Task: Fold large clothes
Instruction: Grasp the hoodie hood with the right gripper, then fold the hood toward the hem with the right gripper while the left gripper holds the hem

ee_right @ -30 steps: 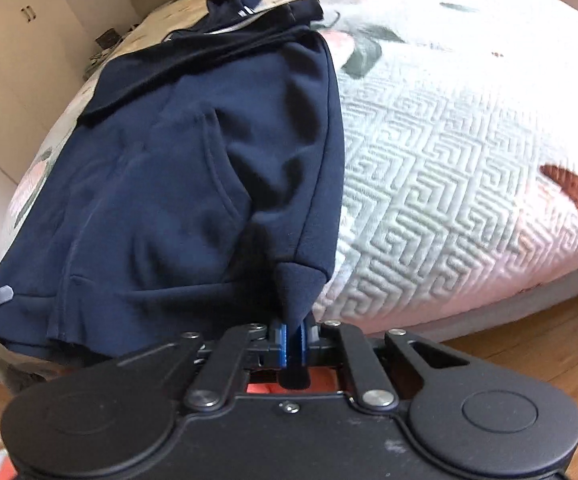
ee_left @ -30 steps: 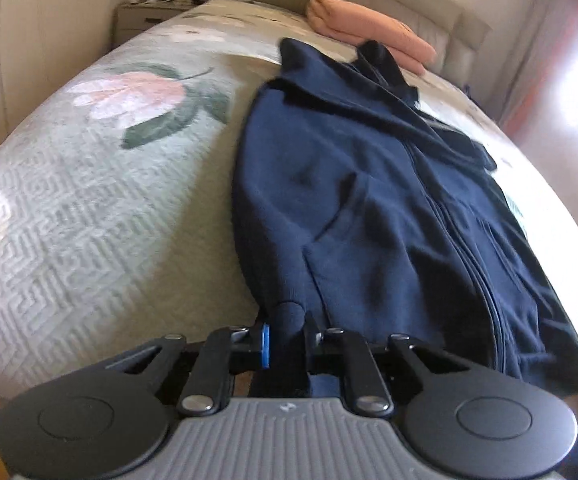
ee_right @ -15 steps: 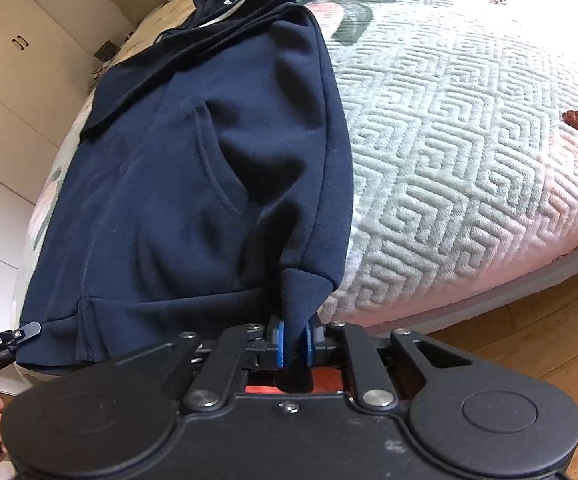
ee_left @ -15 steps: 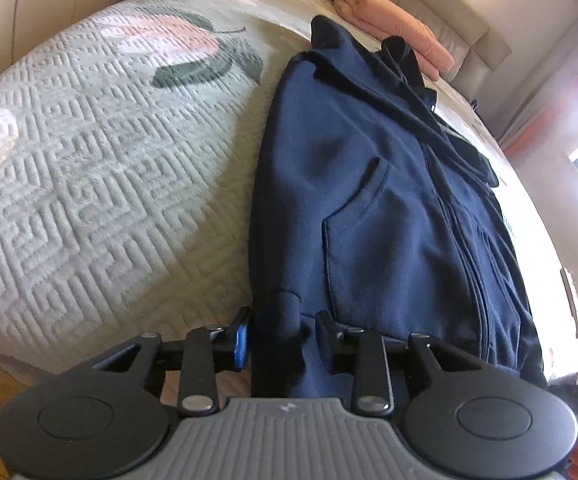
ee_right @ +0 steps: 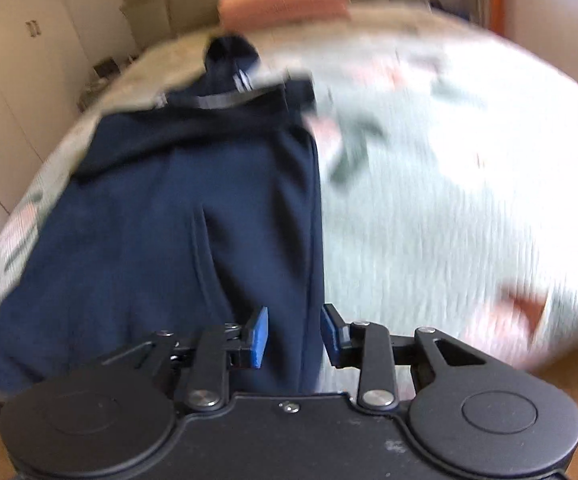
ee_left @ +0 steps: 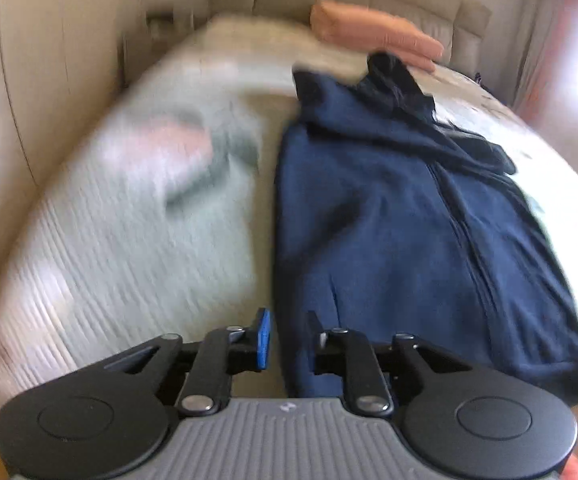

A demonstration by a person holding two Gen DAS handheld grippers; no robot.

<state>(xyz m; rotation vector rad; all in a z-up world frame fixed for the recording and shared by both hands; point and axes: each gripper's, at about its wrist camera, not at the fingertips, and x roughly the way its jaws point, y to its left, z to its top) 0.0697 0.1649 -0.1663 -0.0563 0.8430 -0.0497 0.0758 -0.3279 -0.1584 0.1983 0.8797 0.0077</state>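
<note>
Both tools just let go of the navy hoodie (ee_left: 389, 240) hem, left tool (ee_left: 287, 340) and right tool (ee_right: 293, 336) now spread, so that hem overhanging the bed (ee_left: 129, 240) edge could slide off.

I am seeing the left hand-held gripper (ee_left: 287, 340) showing a grey ribbed body, black round pivot discs, silver screws, and one blue pad (ee_left: 263, 338). The right hand-held gripper (ee_right: 293, 336) is showing an all-black housing, silver screws, and two blue pads (ee_right: 257, 336).
</note>
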